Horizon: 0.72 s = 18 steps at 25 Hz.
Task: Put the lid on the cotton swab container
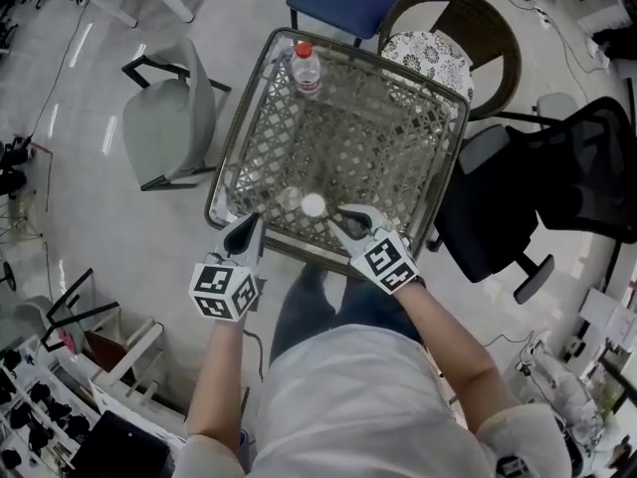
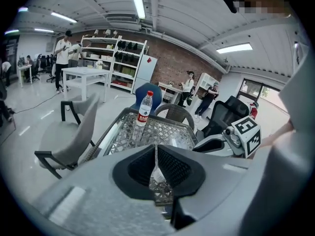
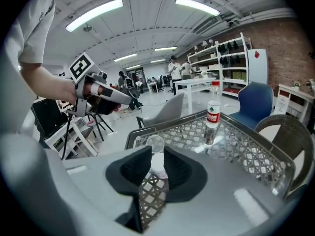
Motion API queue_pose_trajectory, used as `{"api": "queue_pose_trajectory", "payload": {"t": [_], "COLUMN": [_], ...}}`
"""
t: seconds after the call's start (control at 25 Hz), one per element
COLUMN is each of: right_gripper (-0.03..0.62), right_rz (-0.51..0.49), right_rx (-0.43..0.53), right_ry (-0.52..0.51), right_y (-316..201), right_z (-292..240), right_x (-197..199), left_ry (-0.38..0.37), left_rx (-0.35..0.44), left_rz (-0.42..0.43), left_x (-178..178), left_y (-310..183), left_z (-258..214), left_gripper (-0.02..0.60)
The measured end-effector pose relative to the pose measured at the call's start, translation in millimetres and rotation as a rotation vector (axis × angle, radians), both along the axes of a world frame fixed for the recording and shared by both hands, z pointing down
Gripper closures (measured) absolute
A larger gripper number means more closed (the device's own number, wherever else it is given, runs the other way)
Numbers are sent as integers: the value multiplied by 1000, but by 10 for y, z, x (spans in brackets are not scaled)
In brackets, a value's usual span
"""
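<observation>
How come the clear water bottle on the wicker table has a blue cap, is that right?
No. The clear plastic water bottle on the grey wicker table has a red cap, not blue; the head view shows it.

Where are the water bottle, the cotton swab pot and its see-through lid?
water bottle [image 1: 308,71]: head view, on its body below the red cap.
cotton swab container [image 1: 314,204]: head view, on its white top.
clear lid [image 3: 155,143]: right gripper view, on the disc's middle.

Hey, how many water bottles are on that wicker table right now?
1. The water bottle stands upright near the far left corner of the table. None appears to be hidden.
</observation>
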State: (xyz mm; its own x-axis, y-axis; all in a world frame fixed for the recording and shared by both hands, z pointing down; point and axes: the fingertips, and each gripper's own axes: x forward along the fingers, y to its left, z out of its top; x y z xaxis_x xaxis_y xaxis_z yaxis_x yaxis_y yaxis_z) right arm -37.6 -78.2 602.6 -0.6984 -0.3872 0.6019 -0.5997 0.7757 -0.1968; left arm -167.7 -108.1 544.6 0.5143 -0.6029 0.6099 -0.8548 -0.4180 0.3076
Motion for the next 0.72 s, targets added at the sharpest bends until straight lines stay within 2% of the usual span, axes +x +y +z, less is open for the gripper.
{"api": "queue_pose_trajectory", "payload": {"t": [0.28,0.4,0.72], "right_gripper": [462,436,375], "right_rz": [-54,-81,-154], "right_rx": [-66,-92,-148], "right_ry": [63,98,150], "right_y": [-38,-40,63], "right_z": [583,824,1284], "right_x": [-107,-138,-192], "left_ry": [-13,-13,3], "left_rx": [-102,-138,-175], "left_rz": [-50,-66,-33], "left_x": [-25,-11,168], "left_y": [-54,-81,-176], "left_z": [472,663,907], "left_gripper": [560,464,398]}}
